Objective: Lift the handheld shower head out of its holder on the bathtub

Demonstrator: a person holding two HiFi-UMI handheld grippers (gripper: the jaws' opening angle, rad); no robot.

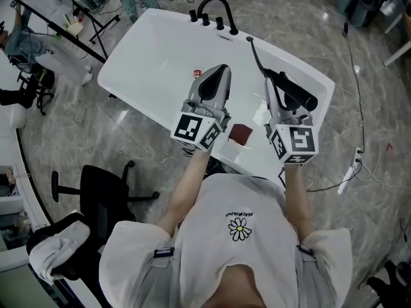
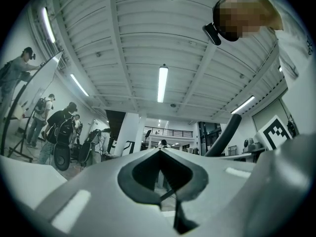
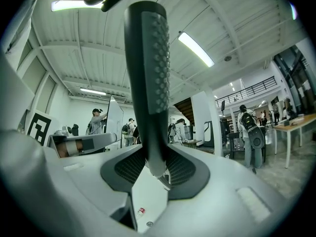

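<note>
The black handheld shower head [image 3: 148,73] stands upright between the pads of my right gripper [image 3: 155,163], which is shut on its handle. From the head view, the shower head [image 1: 294,93] is held above the white bathtub [image 1: 148,50] near its right rim, and its thin hose [image 1: 256,55] runs back toward the tub's far edge. My right gripper [image 1: 277,94] points upward. To its left, my left gripper [image 1: 218,74] also points up over the tub. Its jaws are shut with nothing between them [image 2: 162,174]. The shower head [image 2: 226,135] shows as a dark bar in the left gripper view.
A black arched faucet [image 1: 215,6] with knobs sits on the tub's far rim. A small red-capped bottle [image 1: 198,74] lies in the tub. A brown square [image 1: 241,133] rests on the near rim. A black office chair [image 1: 96,185] stands left; a power strip [image 1: 350,172] lies right.
</note>
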